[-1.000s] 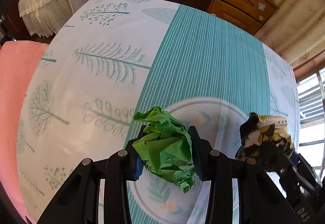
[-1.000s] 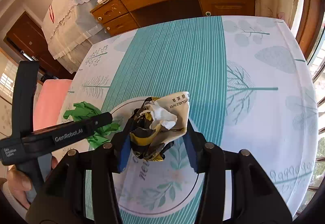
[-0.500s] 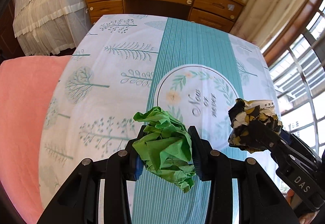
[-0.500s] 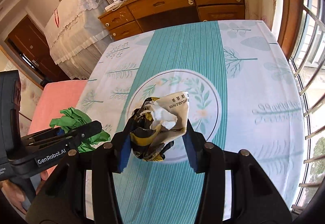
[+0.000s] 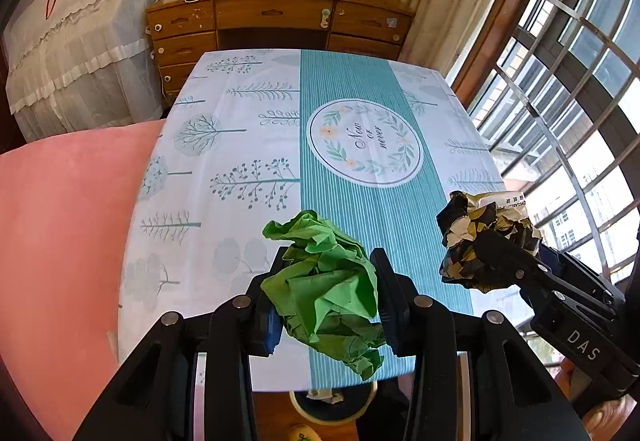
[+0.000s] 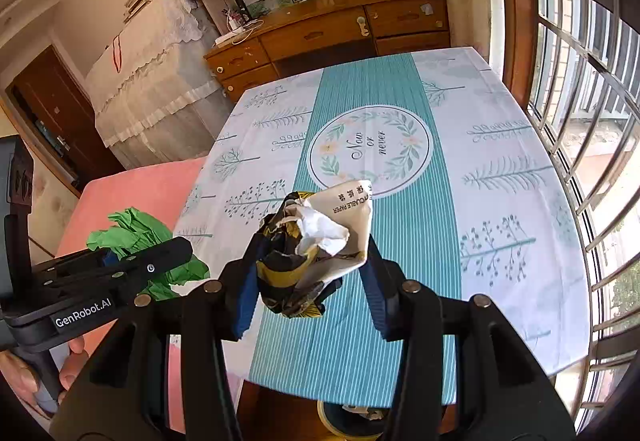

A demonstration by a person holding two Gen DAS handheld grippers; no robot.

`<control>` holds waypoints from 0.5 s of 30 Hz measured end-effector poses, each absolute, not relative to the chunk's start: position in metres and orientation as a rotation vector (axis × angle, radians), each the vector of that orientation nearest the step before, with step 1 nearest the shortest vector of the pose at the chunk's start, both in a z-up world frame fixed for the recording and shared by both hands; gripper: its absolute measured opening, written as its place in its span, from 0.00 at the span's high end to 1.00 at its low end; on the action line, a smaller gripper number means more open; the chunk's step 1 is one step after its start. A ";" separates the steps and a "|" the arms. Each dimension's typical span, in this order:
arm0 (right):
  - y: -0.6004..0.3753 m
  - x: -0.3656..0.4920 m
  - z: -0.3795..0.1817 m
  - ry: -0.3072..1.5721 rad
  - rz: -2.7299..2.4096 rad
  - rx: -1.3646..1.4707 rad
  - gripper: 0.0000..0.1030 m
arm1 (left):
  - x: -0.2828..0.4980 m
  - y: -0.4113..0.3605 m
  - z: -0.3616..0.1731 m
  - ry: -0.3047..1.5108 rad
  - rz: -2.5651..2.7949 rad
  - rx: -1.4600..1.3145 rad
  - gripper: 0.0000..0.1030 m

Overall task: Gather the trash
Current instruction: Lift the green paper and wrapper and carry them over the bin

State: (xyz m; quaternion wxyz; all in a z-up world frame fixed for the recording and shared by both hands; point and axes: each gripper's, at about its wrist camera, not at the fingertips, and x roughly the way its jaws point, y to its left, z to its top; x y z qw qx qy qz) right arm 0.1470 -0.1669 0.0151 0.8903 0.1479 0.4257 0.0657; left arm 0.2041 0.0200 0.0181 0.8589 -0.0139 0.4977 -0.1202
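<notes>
In the left wrist view, the left gripper (image 5: 326, 295) has its 2 fingers pinching a crumpled green paper ball (image 5: 324, 291), which bulges out above and below the pads. The ball is held in the air above the near edge of the table (image 5: 224, 161), whose cloth has a teal striped band and a round wreath print at 12 o'clock from the ball. At 3 o'clock, the right gripper (image 5: 486, 247) reaches in from the lower right, clamped on a black, yellow and white paper wad (image 5: 482, 237). At 6 o'clock, below the table edge, part of a round bin (image 5: 332, 407) shows on the floor. A pink cushion (image 5: 60, 225) lies at 9 o'clock, and a wooden dresser (image 5: 276, 25) stands beyond the table's far end.

In the right wrist view, the right gripper (image 6: 312, 265) pinches the paper wad (image 6: 316, 245) between its 2 fingers, over the teal band near the table's (image 6: 500, 177) front edge. At 9 o'clock, the left gripper (image 6: 136, 253) grips the green paper ball (image 6: 132, 229), with a hand (image 6: 48, 373) on its handle at 8 o'clock. The bin (image 6: 348, 419) peeks out at 6 o'clock under the table edge.
</notes>
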 end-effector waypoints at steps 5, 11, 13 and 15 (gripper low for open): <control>-0.147 0.079 0.020 0.888 0.102 0.307 0.59 | 0.145 0.034 0.016 1.045 -0.293 0.011 0.62; -0.131 0.015 0.011 0.940 0.074 0.273 0.59 | 0.087 0.040 0.002 1.087 -0.329 0.021 0.62; -0.130 -0.003 0.003 0.965 0.066 0.270 0.59 | 0.077 0.036 -0.007 1.095 -0.334 0.021 0.62; -0.131 -0.014 -0.006 0.988 0.059 0.273 0.59 | 0.063 0.035 -0.016 1.106 -0.333 0.025 0.62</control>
